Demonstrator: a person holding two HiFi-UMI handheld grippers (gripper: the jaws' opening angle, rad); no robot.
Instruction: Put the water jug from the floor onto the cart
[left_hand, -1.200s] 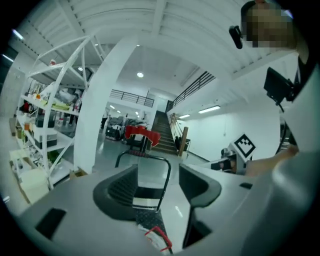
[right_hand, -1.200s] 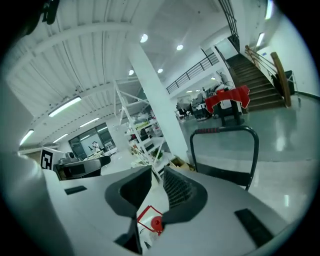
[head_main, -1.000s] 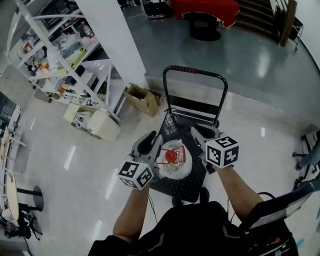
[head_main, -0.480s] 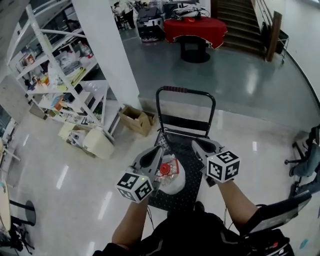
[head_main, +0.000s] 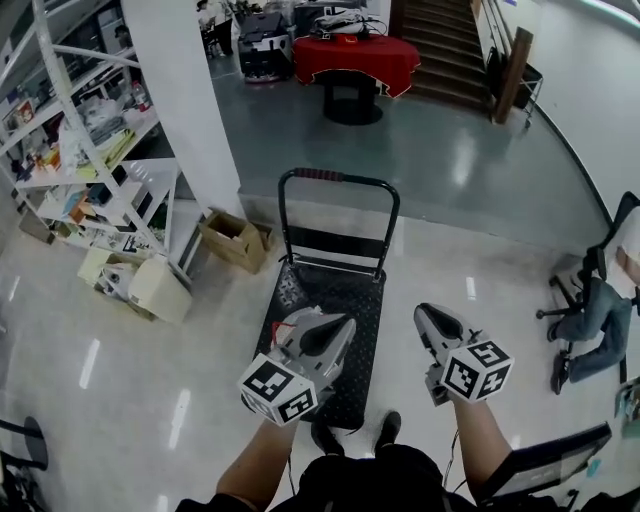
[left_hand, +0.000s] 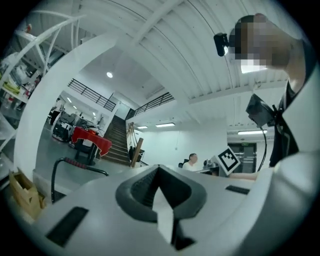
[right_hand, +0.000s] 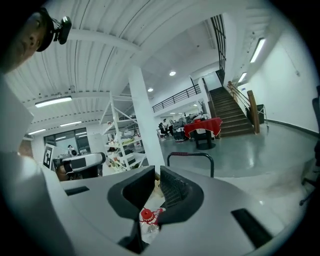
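The black platform cart (head_main: 330, 285) stands in front of me, its handle (head_main: 335, 178) at the far end. The water jug (right_hand: 145, 216), clear with a red cap, shows through the narrow gap of my right gripper (right_hand: 152, 182). In the head view it is almost wholly hidden under my left gripper (head_main: 328, 322). That gripper hovers over the near end of the cart deck, shut with nothing in it. My right gripper (head_main: 428, 313) hangs over the floor just right of the cart. Its jaws stand slightly apart and empty. Neither gripper touches the jug.
A cardboard box (head_main: 235, 240) and white shelving (head_main: 90, 150) stand left of the cart beside a white column (head_main: 190, 90). A seated person on an office chair (head_main: 590, 300) is at the right. A red-covered table (head_main: 350, 50) and stairs lie beyond.
Both grippers have drawn back from the jug's sides toward me and risen a little. The left jaws have closed. The jug stays on the cart deck.
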